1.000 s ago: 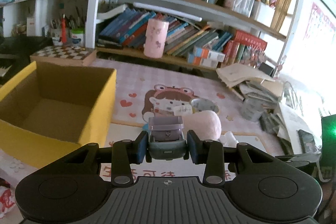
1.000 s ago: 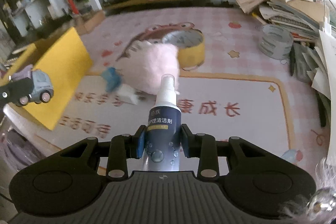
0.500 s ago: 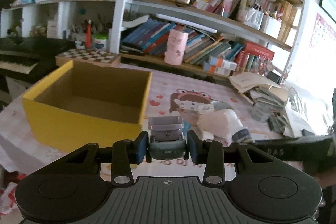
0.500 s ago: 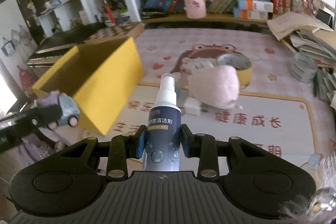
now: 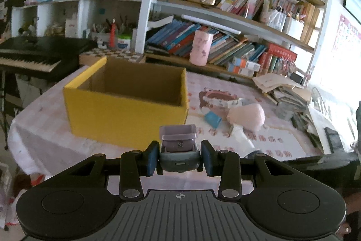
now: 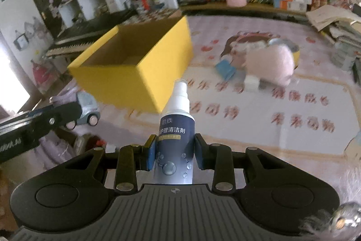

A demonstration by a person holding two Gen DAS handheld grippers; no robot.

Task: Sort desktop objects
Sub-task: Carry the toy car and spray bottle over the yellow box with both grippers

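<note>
Bookshelves line the back wall, a black keyboard (image 5: 29,53) sits off to the side, and a pink patterned mat covers the desk (image 6: 248,134).

Left claw (image 5: 179,158) first: its pads are closed on one small toy truck (image 5: 179,150), grey-blue cab with a lilac bed, seen from the right wrist hanging off the desk's near edge (image 6: 86,111). Right claw (image 6: 174,154) is clamped tight on one spray bottle (image 6: 177,128), dark blue with a white nozzle, standing upright between the pads; its label is Chinese print, and the larger line reads as a care cleaner.

Just beyond both claws sits one yellow box (image 5: 126,114), open on top, brown card inside; what shows of its inside is bare, though the near wall hides the floor from the left wrist.

Further out on the mat: one pink plush (image 6: 270,66), one blue block (image 6: 225,69) and one small white item (image 6: 251,83) just beside it, and a yellow tape roll (image 6: 296,55) touching it behind. Rows of red Chinese characters run across the mat, too blurred to read. One pink cup (image 5: 200,50) stands by the books.
</note>
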